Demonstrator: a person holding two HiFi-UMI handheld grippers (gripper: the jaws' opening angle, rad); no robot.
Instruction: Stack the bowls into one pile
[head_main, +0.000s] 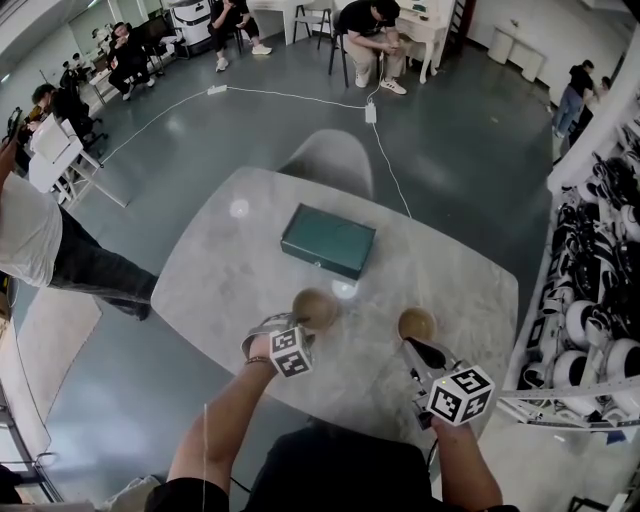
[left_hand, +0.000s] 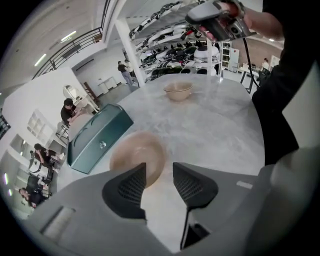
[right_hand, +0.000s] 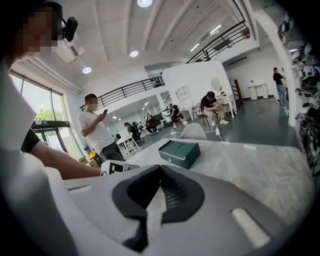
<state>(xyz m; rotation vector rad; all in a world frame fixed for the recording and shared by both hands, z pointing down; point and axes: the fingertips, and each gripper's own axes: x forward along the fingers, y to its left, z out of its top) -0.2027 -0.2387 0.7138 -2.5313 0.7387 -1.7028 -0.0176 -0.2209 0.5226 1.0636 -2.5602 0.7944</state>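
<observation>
Two tan bowls stand apart on the marble table (head_main: 445, 265). The left bowl (head_main: 315, 306) lies right under my left gripper (head_main: 296, 325), which points steeply down at it. In the left gripper view this bowl (left_hand: 131, 156) sits partly behind the left jaw, its rim showing in the gap; the left gripper (left_hand: 160, 170) is open and its pads do not press on it. The right bowl (head_main: 416, 323) (left_hand: 178, 91) sits just ahead of my right gripper (head_main: 413, 346). The right gripper (right_hand: 160, 169) is shut with nothing in it.
A dark green box (head_main: 328, 240) (right_hand: 180, 152) lies toward the table's far side. A grey chair (head_main: 335, 160) stands beyond the table. Shelves of helmets (head_main: 600, 320) line the right. A person (head_main: 45, 245) stands at the left, and others sit farther off.
</observation>
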